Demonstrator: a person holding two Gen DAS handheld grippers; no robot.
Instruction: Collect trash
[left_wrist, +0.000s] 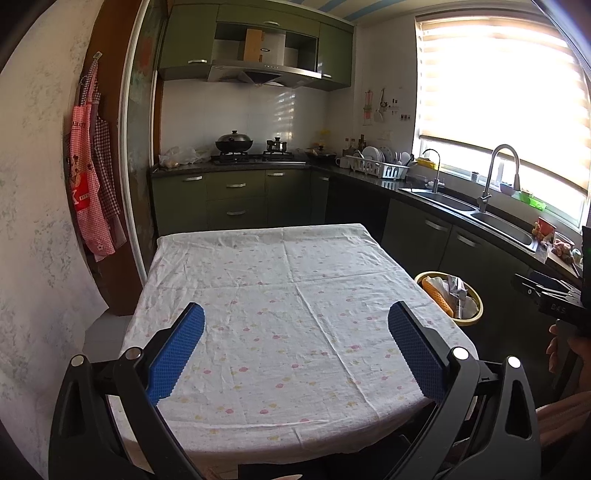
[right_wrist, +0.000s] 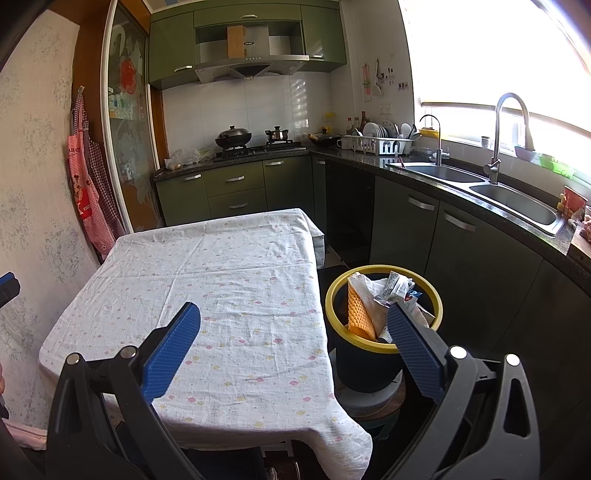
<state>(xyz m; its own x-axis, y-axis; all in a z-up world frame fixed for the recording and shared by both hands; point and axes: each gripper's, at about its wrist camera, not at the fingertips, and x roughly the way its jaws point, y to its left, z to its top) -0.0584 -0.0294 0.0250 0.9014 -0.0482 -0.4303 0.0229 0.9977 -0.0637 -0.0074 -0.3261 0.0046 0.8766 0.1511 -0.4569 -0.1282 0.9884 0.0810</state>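
Observation:
A dark bin with a yellow rim (right_wrist: 332, 295) stands to the right of the table and holds trash: an orange waffled piece (right_wrist: 357, 312), white paper (right_wrist: 369, 291) and crumpled wrappers (right_wrist: 400, 286). The bin also shows in the left wrist view (left_wrist: 476, 295). My left gripper (left_wrist: 295, 314) is open and empty above the table's near half. My right gripper (right_wrist: 293, 314) is open and empty over the table's right edge, its right finger (right_wrist: 413, 343) in front of the bin. The table (left_wrist: 258, 280) wears a white flowered cloth with nothing on it.
Green kitchen cabinets (right_wrist: 236, 192) and a dark counter (right_wrist: 461, 192) with a double sink (right_wrist: 513, 201) run along the back and right. A stove with a wok (right_wrist: 233, 137) and a dish rack (right_wrist: 380, 144) sit on the counter. Aprons (left_wrist: 92, 192) hang on the left wall.

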